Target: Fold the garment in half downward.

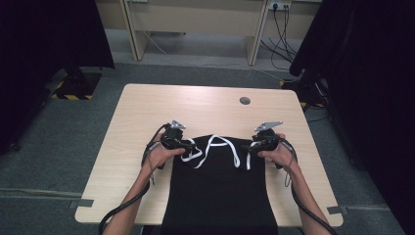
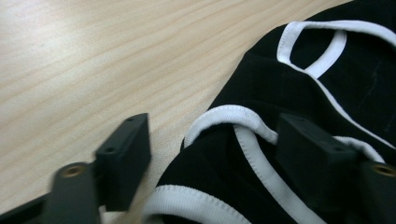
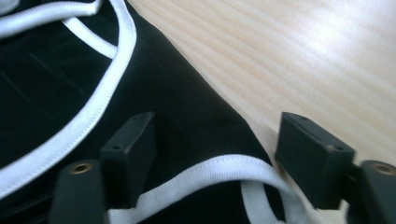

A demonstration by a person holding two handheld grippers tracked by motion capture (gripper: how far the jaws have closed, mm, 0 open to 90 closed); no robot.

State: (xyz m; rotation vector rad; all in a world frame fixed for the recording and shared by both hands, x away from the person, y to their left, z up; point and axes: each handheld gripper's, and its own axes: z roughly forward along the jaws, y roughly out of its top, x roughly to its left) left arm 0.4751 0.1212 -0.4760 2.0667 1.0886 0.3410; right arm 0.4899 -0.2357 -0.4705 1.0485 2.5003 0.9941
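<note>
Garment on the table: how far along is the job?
Done: the black garment lies flat on the table, its lower part hanging over the near edge. In hand: left claw and right claw each straddle a white-trimmed top corner, jaws apart, pads not yet pressing cloth. Left, probably: gripping both corners, then folding or lifting.

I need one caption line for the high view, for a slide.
Two hand-held grippers, left gripper and right gripper, straddle the top corners of a black white-trimmed garment on a light wooden table.

Matt black cloth garment (image 1: 220, 191) (stitched white trim) on smooth pale-wood table (image 1: 205, 105).
</note>
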